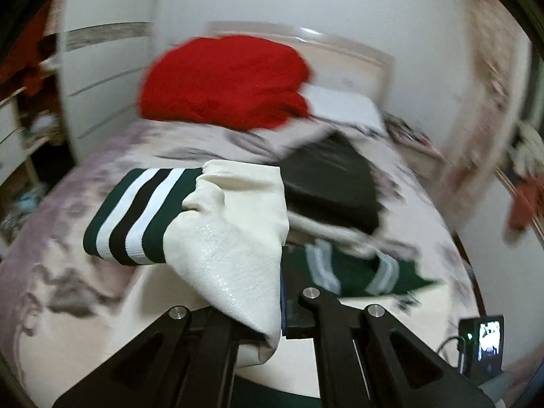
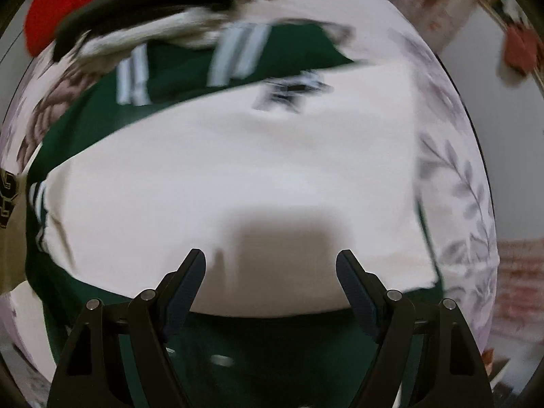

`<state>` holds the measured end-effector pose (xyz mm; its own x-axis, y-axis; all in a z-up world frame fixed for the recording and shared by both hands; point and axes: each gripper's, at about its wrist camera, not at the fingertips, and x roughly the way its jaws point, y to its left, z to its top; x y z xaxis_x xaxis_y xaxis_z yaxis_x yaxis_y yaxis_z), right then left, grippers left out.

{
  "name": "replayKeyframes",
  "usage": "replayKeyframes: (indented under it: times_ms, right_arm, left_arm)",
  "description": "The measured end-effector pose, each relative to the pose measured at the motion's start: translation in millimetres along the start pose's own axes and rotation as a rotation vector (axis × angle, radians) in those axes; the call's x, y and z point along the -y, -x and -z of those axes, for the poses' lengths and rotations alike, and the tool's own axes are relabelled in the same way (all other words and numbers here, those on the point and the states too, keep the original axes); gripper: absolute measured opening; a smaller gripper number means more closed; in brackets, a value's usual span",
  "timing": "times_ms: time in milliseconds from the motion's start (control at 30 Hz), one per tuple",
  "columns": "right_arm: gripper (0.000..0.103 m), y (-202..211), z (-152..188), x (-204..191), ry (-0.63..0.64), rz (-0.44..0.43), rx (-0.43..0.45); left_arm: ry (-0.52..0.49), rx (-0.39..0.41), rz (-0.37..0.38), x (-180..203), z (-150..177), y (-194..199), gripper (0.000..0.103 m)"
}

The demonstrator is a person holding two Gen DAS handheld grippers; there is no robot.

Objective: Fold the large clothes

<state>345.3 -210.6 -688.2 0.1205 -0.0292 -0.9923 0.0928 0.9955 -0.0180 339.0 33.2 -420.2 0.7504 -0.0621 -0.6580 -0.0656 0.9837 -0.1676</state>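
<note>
A green varsity jacket [image 2: 163, 108] with cream sleeves lies on the bed. My left gripper [image 1: 268, 309] is shut on one cream sleeve [image 1: 234, 238] and holds it lifted above the bed; its green cuff with white and black stripes [image 1: 136, 214] sticks out to the left. My right gripper [image 2: 270, 272] is open and empty, hovering just above the other cream sleeve [image 2: 238, 170], which is folded across the green body. The jacket's striped collar [image 2: 238, 54] shows at the far side. Both views are blurred.
The bed has a floral cover [image 1: 68, 238]. A red garment [image 1: 224, 81] and a folded black garment [image 1: 329, 183] lie at the far end near a white pillow [image 1: 346, 105]. A wardrobe [image 1: 105, 61] stands left. A small screen device [image 1: 482, 343] sits at the bed's right edge.
</note>
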Motion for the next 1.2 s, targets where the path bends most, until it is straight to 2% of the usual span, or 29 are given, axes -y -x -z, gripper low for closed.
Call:
replayKeyframes:
  times_ms: [100, 233, 367, 500, 533, 567, 600, 633, 667, 767, 867, 933, 967, 1100, 1200]
  right_arm:
    - [0.081, -6.6, 4.5, 53.0, -0.067, -0.005, -0.023]
    - [0.081, -17.0, 15.6, 127.7, -0.167, -0.011, -0.057]
    - [0.081, -26.2, 25.5, 185.3, -0.233, -0.023, -0.088]
    - [0.081, -30.3, 34.8, 229.4, -0.299, -0.155, -0.102]
    - [0.081, -30.9, 35.7, 237.8, -0.313, -0.195, -0.102]
    - [0.081, -30.9, 36.3, 247.7, -0.333, -0.250, -0.102]
    - [0.081, -31.0, 36.5, 255.3, -0.348, -0.295, -0.103]
    - [0.081, -30.4, 36.2, 262.5, -0.361, -0.343, -0.104]
    - [0.081, -28.9, 35.7, 270.2, -0.376, -0.396, -0.103]
    - [0.081, -19.0, 32.3, 277.7, -0.381, -0.449, -0.102]
    - [0.081, -1.2, 21.4, 271.7, -0.339, -0.461, -0.079]
    - [0.081, 7.9, 12.9, 256.9, -0.285, -0.464, -0.071]
    - [0.081, 12.9, 6.5, 243.0, -0.246, -0.471, -0.067]
    - [0.081, 26.5, -12.6, 159.8, -0.025, -0.495, -0.050]
    - [0.081, 25.5, -22.0, 88.3, 0.151, -0.468, -0.031]
  left_arm:
    - [-0.038, -0.071, 0.076, 61.4, 18.6, -23.8, 0.000]
    - [-0.090, -0.168, 0.132, 134.9, 49.1, -59.0, 0.000]
    - [-0.179, -0.254, 0.135, 187.9, 82.5, -85.5, 0.001]
    - [-0.330, -0.369, 0.064, 230.3, 114.3, -105.4, 0.004]
    - [-0.362, -0.383, 0.052, 236.4, 118.8, -107.3, 0.015]
    - [-0.405, -0.393, 0.056, 243.4, 124.4, -107.0, 0.038]
    - [-0.429, -0.401, 0.081, 247.3, 128.6, -105.5, 0.052]
    - [-0.446, -0.409, 0.104, 251.4, 132.1, -104.1, 0.080]
    - [-0.466, -0.416, 0.112, 254.4, 134.6, -99.3, 0.089]
    - [-0.478, -0.425, 0.098, 251.4, 138.4, -86.7, 0.089]
    - [-0.431, -0.435, -0.019, 224.5, 141.5, -70.0, 0.090]
    - [-0.396, -0.421, -0.165, 190.7, 143.0, -54.8, 0.090]
    - [-0.377, -0.423, -0.214, 175.6, 144.6, -49.4, 0.090]
    - [-0.308, -0.465, -0.496, 103.0, 159.5, -39.5, 0.090]
    - [-0.267, -0.510, -0.666, 53.7, 174.9, -48.6, 0.090]
